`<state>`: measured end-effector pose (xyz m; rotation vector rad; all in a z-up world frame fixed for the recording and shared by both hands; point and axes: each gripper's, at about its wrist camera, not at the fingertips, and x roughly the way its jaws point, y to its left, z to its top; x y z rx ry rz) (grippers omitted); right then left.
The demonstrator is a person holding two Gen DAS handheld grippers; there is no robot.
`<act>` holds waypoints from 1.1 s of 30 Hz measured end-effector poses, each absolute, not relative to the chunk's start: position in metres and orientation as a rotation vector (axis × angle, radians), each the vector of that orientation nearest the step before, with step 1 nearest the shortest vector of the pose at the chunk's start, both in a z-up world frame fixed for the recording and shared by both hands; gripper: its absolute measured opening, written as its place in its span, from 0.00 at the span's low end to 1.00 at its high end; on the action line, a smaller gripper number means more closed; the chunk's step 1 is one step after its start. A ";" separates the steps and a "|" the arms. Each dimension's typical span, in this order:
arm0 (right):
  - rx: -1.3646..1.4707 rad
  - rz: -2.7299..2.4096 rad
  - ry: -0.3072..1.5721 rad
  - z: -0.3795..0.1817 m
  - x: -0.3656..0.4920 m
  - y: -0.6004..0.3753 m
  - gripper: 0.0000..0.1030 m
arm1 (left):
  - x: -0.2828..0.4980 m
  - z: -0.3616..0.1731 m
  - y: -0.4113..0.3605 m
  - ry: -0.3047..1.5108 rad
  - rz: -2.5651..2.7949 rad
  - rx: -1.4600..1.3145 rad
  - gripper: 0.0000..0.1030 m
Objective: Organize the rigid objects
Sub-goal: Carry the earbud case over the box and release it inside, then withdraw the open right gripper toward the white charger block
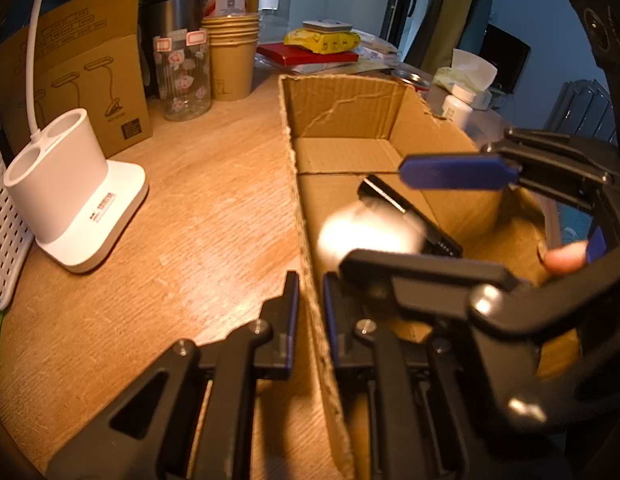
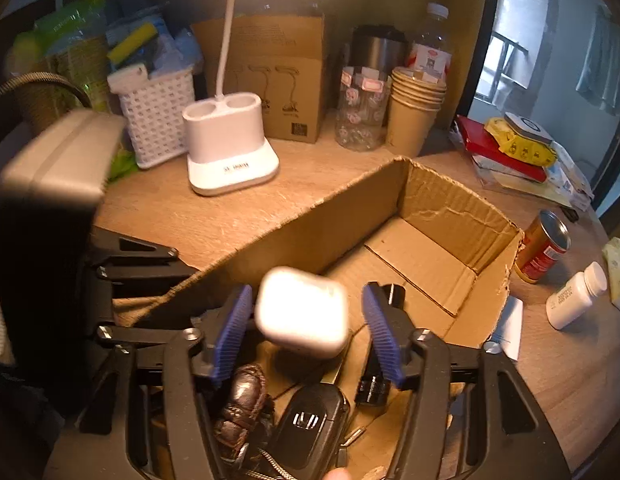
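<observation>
Left tool [image 1: 311, 320] pinches box wall [image 1: 305, 216]; far box floor [image 2: 426, 260] bare

Warm yellow light fell from above the cardboard box [image 1: 346, 120], leaving glare on the wooden table [image 1: 197, 240] left of it. The white case [image 2: 303, 312] over the box was blown out and motion-blurred. Both fisheye views bent and darkened toward their edges.

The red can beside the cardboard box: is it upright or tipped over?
Upright, though it looks tilted through the fisheye lens. The red can stands on its base on the table, open top up, right of the cardboard box.
</observation>
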<state>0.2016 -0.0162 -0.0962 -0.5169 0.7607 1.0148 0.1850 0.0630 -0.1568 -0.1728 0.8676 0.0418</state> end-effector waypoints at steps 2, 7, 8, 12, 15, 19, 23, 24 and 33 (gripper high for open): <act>-0.504 1.029 0.761 -0.093 0.202 -0.018 0.71 | 0.185 -0.159 0.064 0.867 0.040 -0.173 0.13; -0.501 1.012 0.733 -0.089 0.200 -0.023 0.71 | 0.185 -0.162 0.065 0.867 0.042 -0.174 0.13; -0.500 1.008 0.730 -0.089 0.200 -0.023 0.71 | 0.184 -0.162 0.065 0.867 0.042 -0.174 0.13; -0.476 0.991 0.711 -0.085 0.201 -0.029 0.71 | 0.184 -0.162 0.065 0.867 0.043 -0.173 0.13; -0.433 0.966 0.689 -0.078 0.205 -0.037 0.71 | 0.183 -0.161 0.064 0.866 0.046 -0.172 0.13; -0.373 0.932 0.664 -0.069 0.211 -0.051 0.71 | 0.181 -0.157 0.063 0.862 0.052 -0.169 0.13; -0.325 0.899 0.648 -0.062 0.218 -0.065 0.71 | 0.180 -0.155 0.061 0.858 0.054 -0.163 0.13; -0.314 0.890 0.644 -0.060 0.220 -0.069 0.71 | 0.179 -0.154 0.061 0.858 0.054 -0.162 0.13; -0.214 0.812 0.597 -0.050 0.230 -0.100 0.71 | 0.178 -0.153 0.060 0.860 0.054 -0.165 0.13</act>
